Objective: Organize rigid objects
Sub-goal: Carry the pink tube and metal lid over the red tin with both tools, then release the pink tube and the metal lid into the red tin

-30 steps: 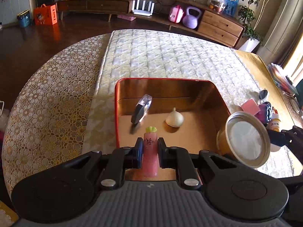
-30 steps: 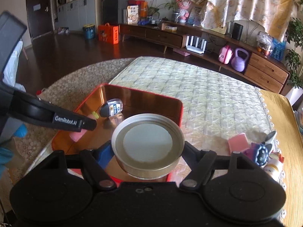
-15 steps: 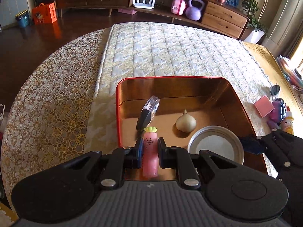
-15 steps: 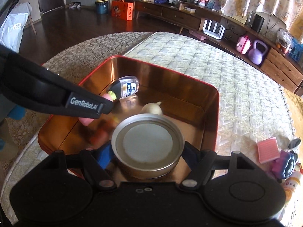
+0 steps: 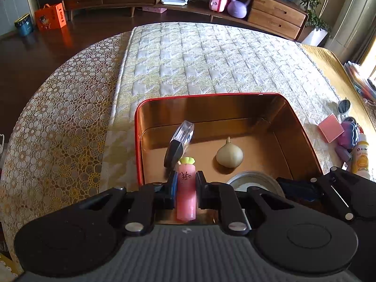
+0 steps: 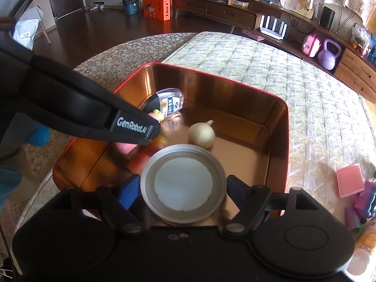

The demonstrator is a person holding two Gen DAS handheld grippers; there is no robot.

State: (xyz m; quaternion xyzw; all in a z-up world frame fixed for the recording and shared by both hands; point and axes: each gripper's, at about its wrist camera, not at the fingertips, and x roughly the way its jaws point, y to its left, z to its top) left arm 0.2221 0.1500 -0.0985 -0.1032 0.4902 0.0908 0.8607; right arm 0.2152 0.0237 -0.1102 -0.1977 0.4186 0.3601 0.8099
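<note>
A red tin tray (image 5: 211, 95) with a copper inside lies on the quilted cloth. In it are a garlic bulb (image 5: 229, 156), a small clear bottle with a black cap (image 5: 179, 141) and a round jar with a metal lid (image 6: 183, 185). My left gripper (image 5: 185, 181) is shut on a pink carrot-shaped toy (image 5: 186, 192), low over the tray's near left part. My right gripper (image 6: 183, 185) straddles the jar, which rests on the tray floor. Its jaws are opening, with a thin gap showing at the right pad.
Right of the tray lie a pink block (image 5: 330, 127), a purple toy (image 5: 350, 134), a white and orange bottle (image 5: 360, 157) and sunglasses (image 5: 344, 105). A lace tablecloth (image 5: 58, 129) drops off to the left. A wooden sideboard stands beyond.
The right gripper carried the jar from above the tray's right rim down onto its floor, and its jaws have widened a little. The left gripper sank slightly with the pink toy.
</note>
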